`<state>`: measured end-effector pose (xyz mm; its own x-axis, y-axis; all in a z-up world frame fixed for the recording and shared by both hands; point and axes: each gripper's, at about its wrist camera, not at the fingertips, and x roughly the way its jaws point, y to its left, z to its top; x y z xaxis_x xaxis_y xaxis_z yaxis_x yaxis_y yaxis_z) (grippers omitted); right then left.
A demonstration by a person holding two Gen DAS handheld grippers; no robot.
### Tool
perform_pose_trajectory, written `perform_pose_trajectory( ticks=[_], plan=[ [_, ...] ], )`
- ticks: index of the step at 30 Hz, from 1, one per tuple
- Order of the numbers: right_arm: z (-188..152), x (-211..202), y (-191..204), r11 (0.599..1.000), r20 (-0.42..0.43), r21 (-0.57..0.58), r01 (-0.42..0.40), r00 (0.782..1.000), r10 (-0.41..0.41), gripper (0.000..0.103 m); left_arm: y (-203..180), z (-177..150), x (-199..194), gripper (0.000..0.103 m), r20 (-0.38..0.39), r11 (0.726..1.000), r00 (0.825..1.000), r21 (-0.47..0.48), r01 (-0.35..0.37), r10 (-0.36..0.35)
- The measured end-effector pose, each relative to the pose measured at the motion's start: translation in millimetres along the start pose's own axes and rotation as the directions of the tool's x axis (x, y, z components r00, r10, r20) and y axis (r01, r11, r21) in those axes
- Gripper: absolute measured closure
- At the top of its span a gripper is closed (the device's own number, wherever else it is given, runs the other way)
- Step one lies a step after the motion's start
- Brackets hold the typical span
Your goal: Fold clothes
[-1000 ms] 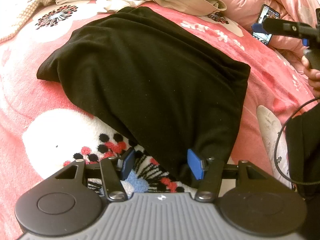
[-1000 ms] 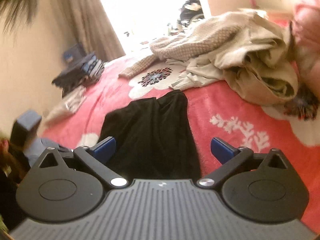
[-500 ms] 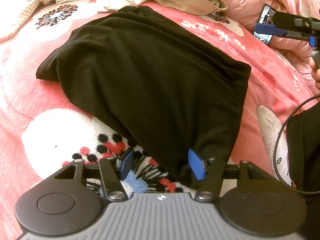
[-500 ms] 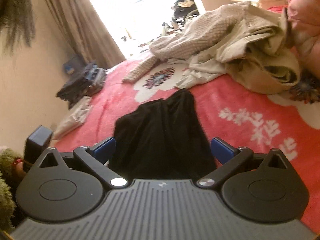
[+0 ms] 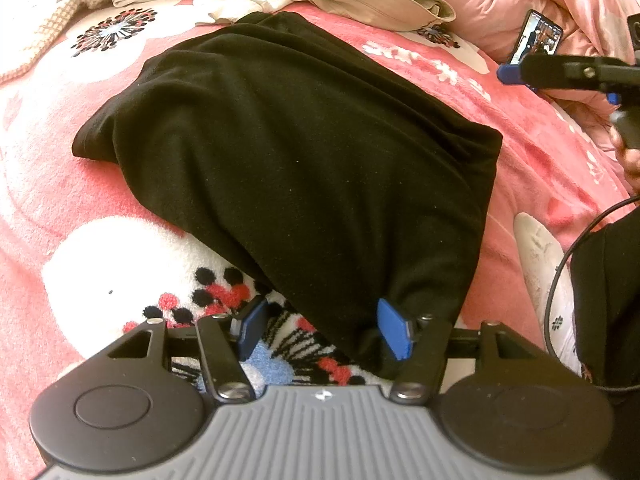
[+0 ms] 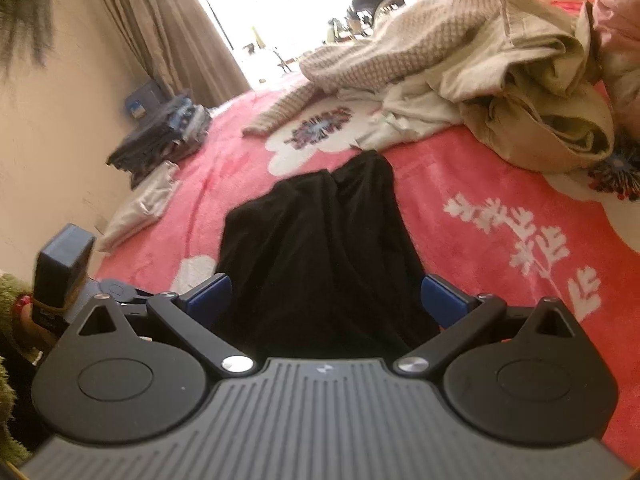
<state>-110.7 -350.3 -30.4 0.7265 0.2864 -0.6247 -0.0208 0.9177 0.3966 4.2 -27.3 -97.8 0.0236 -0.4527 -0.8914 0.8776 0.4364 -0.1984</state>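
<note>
Right now we've got the black garment [image 5: 288, 168] spread on the pink blanket [image 5: 52, 184], w/ its near corner lying between the fingers of the left gripper [image 5: 324, 334]. Those fingers stand apart, not pinching: the right pad [image 5: 394, 334] sits against the cloth edge, the left pad [image 5: 250, 332] is clear of it over the flower print. The right gripper [image 6: 326, 300] has its fingers spread wide too, nothing held; the garment's near end fills the gap between them and runs away ahead of the tips, but whether the pads touch it we can't tell. Past the garment's far end lies a beige heap [image 6: 460, 80] of unfolded clothes, and off beyond our right gripper's left finger a folded stack [image 6: 164, 136] sits near the wall. A phone [image 5: 538, 36] rests on the quilt behind the right gripper as the left cam sees it. Handling, as we judge it: the cloth looks soft, limp, light, prob. a thin knit, so it'll drape and sag from any grip pt and won't hold shape. It shouldn't slip much in the pads, but the plush blanket may drag on it. Best hold, we think: the two near corners, one per gripper, taking all the layers at the edge, so the fold lifts evenly.
</note>
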Motion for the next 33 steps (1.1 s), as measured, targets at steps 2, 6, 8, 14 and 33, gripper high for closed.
perform_pose_trajectory(
  ticks=[2, 6, 8, 14, 33],
  plan=[
    [-0.6, 3.2, -2.3, 1.0, -0.01, 0.009, 0.01, 1.0, -0.01, 0.003, 0.6, -0.3, -0.2, 0.041, 0.0, 1.0, 1.0, 0.0, 0.0, 0.0],
    [2.1, 4.2, -3.6, 0.999, 0.021, -0.019, 0.03, 0.999, -0.03, 0.014, -0.3, 0.3, -3.4, 0.043, 0.006, 1.0, 1.0, -0.007, -0.005, 0.005],
    [6.0, 5.0, -5.8, 0.996, 0.036, -0.066, 0.056, 0.998, -0.054, 0.023, -1.1, 0.0, -6.4, 0.044, 0.003, 1.0, 1.0, -0.001, -0.007, 0.007],
    [23.6, 6.2, -14.5, 0.962, 0.038, -0.245, 0.124, 0.992, -0.119, 0.055, 0.1, -4.8, -25.6, 0.046, 0.013, 1.0, 1.0, 0.028, -0.011, 0.01],
    [0.6, 71.6, 8.4, 0.879, -0.182, -0.477, -0.003, 0.979, -0.096, 0.097, -27.3, -3.6, -9.1, 0.047, 0.027, 0.979, 0.998, 0.2, 0.043, -0.049]
  ],
)
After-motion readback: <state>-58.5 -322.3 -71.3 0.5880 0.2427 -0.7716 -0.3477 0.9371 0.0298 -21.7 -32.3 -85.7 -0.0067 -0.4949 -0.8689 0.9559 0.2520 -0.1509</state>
